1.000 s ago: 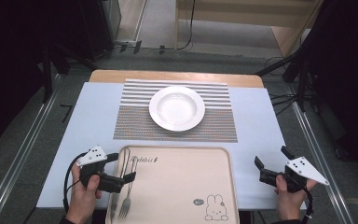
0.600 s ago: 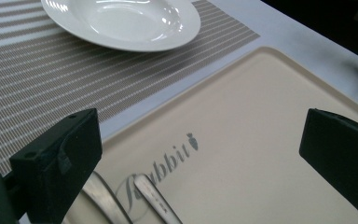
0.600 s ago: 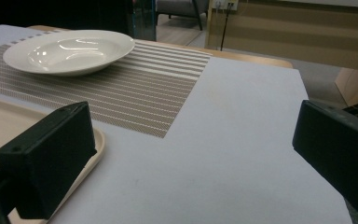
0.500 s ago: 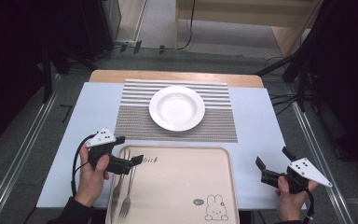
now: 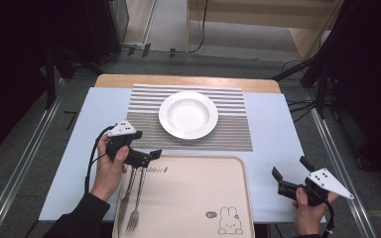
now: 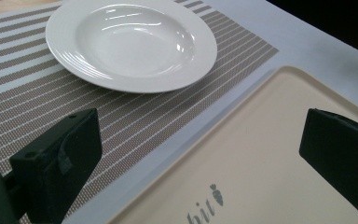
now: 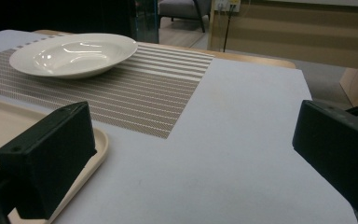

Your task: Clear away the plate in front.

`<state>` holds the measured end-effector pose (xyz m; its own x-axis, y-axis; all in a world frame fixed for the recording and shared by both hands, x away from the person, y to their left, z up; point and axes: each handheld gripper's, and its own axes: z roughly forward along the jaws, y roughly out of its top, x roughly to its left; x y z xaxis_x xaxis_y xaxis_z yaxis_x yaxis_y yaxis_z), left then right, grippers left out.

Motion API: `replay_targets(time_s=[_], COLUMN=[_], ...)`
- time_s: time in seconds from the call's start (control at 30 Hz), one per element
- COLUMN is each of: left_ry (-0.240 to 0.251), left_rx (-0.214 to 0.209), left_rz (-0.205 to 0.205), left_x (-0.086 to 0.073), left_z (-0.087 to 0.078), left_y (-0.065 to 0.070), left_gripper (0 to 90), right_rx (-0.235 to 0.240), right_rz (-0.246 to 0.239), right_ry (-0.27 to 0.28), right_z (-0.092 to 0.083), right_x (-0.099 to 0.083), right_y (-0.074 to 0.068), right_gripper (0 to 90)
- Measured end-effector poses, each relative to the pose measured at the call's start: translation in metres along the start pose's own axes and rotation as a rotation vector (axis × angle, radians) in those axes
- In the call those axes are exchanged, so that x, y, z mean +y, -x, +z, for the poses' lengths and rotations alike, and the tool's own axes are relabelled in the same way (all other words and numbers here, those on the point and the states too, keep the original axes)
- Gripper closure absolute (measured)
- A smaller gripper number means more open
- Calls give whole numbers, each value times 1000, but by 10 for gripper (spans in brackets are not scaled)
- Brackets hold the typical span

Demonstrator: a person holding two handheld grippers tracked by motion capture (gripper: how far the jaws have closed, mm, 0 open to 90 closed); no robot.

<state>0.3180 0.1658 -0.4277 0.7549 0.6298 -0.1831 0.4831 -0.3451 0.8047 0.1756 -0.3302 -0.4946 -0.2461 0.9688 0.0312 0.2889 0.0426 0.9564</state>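
Clearly the left gripper [image 5: 149, 156] has its jaws wide apart and empty, hanging over the top left corner of the beige tray [image 5: 193, 208], just above the handles of the knife [image 5: 124, 194] and the fork [image 5: 136, 201] that lie side by side along the tray's left edge. From that gripper's own camera the gap between the jaws frames the tray rim and the striped placemat [image 6: 23, 88], with the white plate [image 6: 130, 44] beyond; the cutlery itself sits below its line of sight.

To do the pick well, I would tip the jaws down and turn them so they straddle one handle across its width, not both at once, since the two pieces lie nearly touching. Taking the fork first, from its outer side, looks safer than going between them. Close low on the handle, then lift straight up before swinging toward the placemat beside the plate.

Further out, the right gripper [image 5: 288, 181] rests with jaws apart over the pale blue table cover [image 7: 223, 154], right of the tray and well away from the cutlery.

Hard to make out: the knife's blade end is cut off at the bottom of the high view, and whether the handles overlap is probably not decidable under the gripper's shadow
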Motion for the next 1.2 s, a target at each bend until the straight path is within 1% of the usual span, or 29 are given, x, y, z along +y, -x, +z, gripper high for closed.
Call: replay_targets(time_s=[0.07,0.13,0.23,0.3,0.4,0.5,0.57,0.63,0.8,1.0,1.2], left_ry=[8,1,2,11,21,19,17,20,22,6,-1], left_rx=[1,7,-2,-8,-3,0,8,5,14,30,32], left_rz=[-9,2,-5,-15,-22,-22,-17,-22,-40,-53,-69], left_x=[5,10,18,23,30,35,38,41,47,54,60], left_z=[2,5,8,10,13,17,20,24,33,44,55], left_y=[-3,-5,-8,-10,-15,-17,-19,-21,-29,-39,-47], left_gripper=[0,0,0,0,0,0,0,0,0,0,0], right_rx=[3,6,8,8,8,7,7,5,2,5,11], right_rz=[2,6,14,17,14,9,8,6,9,4,0], right_ry=[-2,-1,1,3,4,8,13,17,23,21,46], right_z=[0,0,-1,-1,-1,-1,-2,-2,-2,-3,-4], right_x=[0,0,0,0,0,0,0,0,0,1,1], right_y=[0,1,1,1,1,0,1,1,1,1,1], right_gripper=[0,0,0,0,0,0,0,0,0,0,0])
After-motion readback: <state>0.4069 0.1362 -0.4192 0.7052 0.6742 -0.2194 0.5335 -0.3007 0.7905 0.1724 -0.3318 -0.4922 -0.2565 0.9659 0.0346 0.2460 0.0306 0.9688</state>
